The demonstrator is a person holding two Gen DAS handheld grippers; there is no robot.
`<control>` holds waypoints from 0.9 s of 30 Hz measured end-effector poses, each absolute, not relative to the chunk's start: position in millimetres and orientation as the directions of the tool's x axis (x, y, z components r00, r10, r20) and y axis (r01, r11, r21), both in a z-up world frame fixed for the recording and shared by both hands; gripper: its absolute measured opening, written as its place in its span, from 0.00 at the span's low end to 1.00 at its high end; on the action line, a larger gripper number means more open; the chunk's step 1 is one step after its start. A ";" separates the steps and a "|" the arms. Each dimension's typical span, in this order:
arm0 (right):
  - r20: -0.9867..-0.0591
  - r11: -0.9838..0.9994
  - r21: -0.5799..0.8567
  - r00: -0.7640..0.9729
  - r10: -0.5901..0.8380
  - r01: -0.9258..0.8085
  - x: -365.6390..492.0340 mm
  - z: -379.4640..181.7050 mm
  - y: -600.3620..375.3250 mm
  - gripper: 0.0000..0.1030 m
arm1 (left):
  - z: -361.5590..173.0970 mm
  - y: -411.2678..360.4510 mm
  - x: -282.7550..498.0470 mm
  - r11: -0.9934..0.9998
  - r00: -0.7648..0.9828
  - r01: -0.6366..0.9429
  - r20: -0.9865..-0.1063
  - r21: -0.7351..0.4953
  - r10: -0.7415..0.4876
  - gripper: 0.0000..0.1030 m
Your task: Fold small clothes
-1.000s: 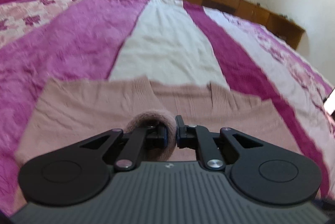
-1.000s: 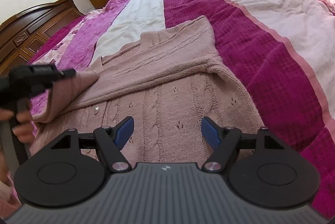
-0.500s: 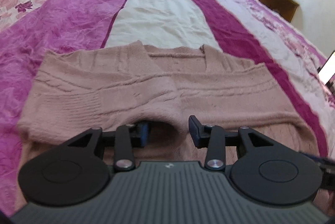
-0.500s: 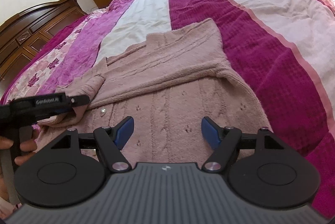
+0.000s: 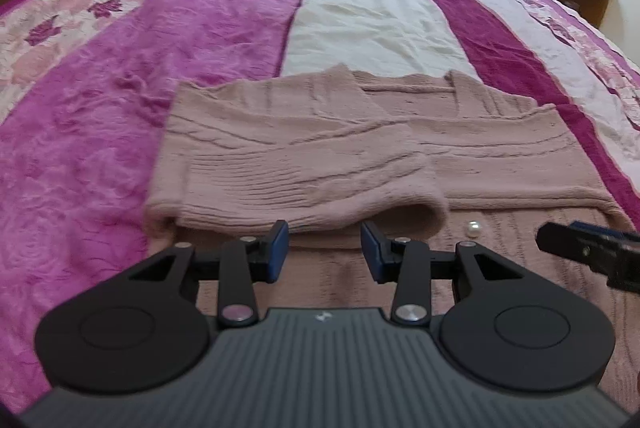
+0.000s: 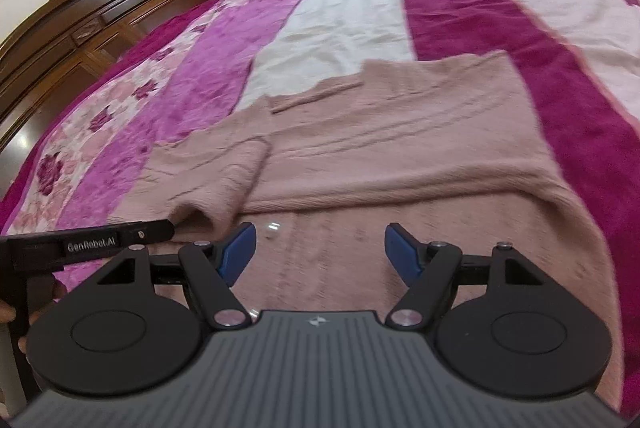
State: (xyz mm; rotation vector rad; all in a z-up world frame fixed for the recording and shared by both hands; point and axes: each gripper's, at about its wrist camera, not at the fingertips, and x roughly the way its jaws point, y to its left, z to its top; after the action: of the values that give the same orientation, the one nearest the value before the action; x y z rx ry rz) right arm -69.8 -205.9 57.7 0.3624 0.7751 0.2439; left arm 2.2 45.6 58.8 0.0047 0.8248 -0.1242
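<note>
On the bed (image 5: 224, 28): pink cardigan (image 5: 304, 164), both sleeves folded across; left gripper (image 5: 323, 254) and right gripper (image 6: 320, 252) open, empty; next, likely hem-to-collar fold.

The cardigan (image 5: 400, 156) lies on the bed (image 5: 120, 108), ahead of both tongs. Its folded sleeve (image 5: 296, 180) lies just ahead of the left tongs (image 5: 324, 252); a button (image 5: 474, 228) sits to their right.

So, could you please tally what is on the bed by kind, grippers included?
Pink knitted sweater: 1
Pearl button: 1
Grippers: 2, the left gripper and the right gripper, both open
Total: 4
</note>
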 end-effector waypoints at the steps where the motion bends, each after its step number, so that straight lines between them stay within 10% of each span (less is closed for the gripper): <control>1: -0.637 0.906 0.412 0.681 0.360 -0.094 -63.7 58.8 -201.4 0.75 | 58.3 48.4 2.1 0.994 0.673 0.105 -0.733 -0.038 -0.099 0.41; 19: -0.670 0.876 0.435 0.574 0.470 -0.210 34.5 45.5 -111.8 0.72 | 38.0 93.6 3.5 0.998 0.657 -0.008 -0.752 -0.067 -0.045 0.41; 23: -0.688 0.901 0.358 0.583 0.433 -0.247 38.1 47.7 -94.3 0.24 | 37.3 99.3 4.4 0.997 0.660 -0.015 -0.750 -0.081 -0.051 0.41; 27: -0.641 0.898 0.335 0.630 0.438 -0.284 33.2 67.9 -98.8 0.12 | 38.4 103.6 4.3 0.996 0.663 -0.021 -0.746 -0.092 -0.055 0.41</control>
State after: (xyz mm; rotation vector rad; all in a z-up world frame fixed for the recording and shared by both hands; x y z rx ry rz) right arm 33.2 -98.8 67.9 0.2106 0.7879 0.4167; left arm 4.3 103.6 38.4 -0.0954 0.8456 -0.0188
